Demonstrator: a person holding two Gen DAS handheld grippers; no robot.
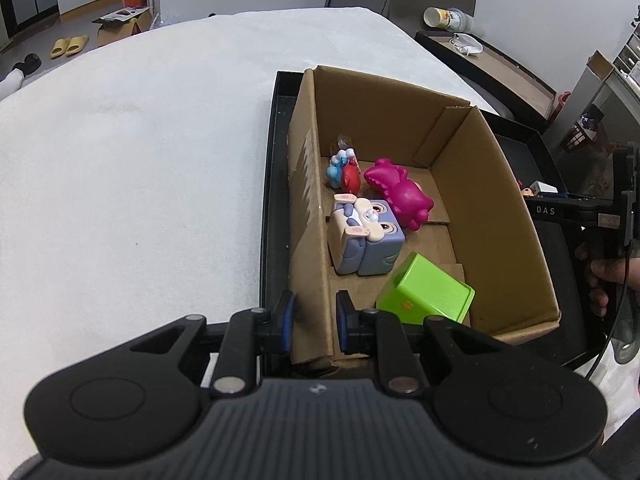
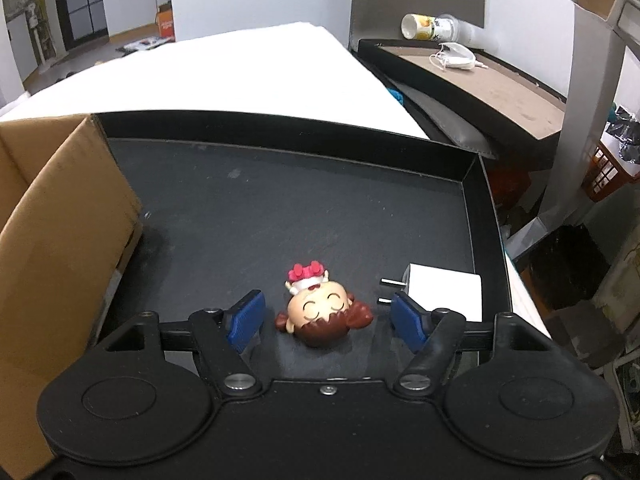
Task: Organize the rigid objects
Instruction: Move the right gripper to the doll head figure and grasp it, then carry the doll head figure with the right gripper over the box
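Observation:
My left gripper (image 1: 315, 314) is shut on the near left wall of the cardboard box (image 1: 480, 208), one blue pad on each side. Inside the box lie a pink figure (image 1: 398, 194), a blue-grey rabbit cube toy (image 1: 366, 236), a green cube (image 1: 426, 294) and a small red and blue figure (image 1: 344, 172). The box stands in a black tray (image 2: 280, 200). My right gripper (image 2: 326, 322) is open over the tray floor. A small doll (image 2: 324, 312) with brown hair and a red bow lies between its pads, touching neither.
A white plug adapter (image 2: 444, 292) lies just right of the doll, close to the right pad. The box's side (image 2: 60, 240) rises to the left of my right gripper. The tray sits on a white padded surface (image 1: 140, 160). A dark side table (image 2: 480, 88) holds a cup and a mask.

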